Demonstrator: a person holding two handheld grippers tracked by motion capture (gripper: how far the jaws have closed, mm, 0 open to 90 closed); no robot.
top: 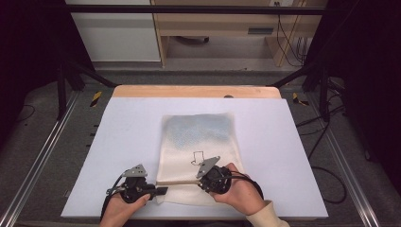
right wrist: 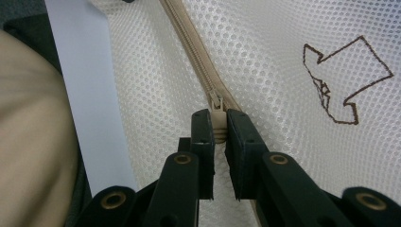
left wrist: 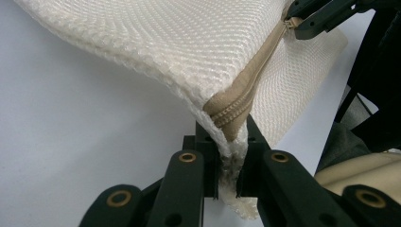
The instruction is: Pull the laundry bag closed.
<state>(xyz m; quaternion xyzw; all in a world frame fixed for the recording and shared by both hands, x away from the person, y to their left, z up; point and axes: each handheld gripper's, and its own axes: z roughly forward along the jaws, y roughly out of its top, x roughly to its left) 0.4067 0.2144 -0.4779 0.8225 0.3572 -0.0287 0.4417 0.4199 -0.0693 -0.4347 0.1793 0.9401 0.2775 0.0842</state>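
I see a cream mesh bag [top: 198,151] lying flat mid-table, a brown arrow outline [right wrist: 345,78] stitched on it. My left gripper [left wrist: 231,142] pinches the bag's corner at the tan zipper's [left wrist: 246,90] end; my right gripper [right wrist: 218,125] clamps the zipper pull [right wrist: 216,106].

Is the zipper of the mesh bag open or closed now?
Closed along the stretch visible: between the left gripper and the zipper pull the teeth of the zipper are joined. Beyond the pull, cannot tell.
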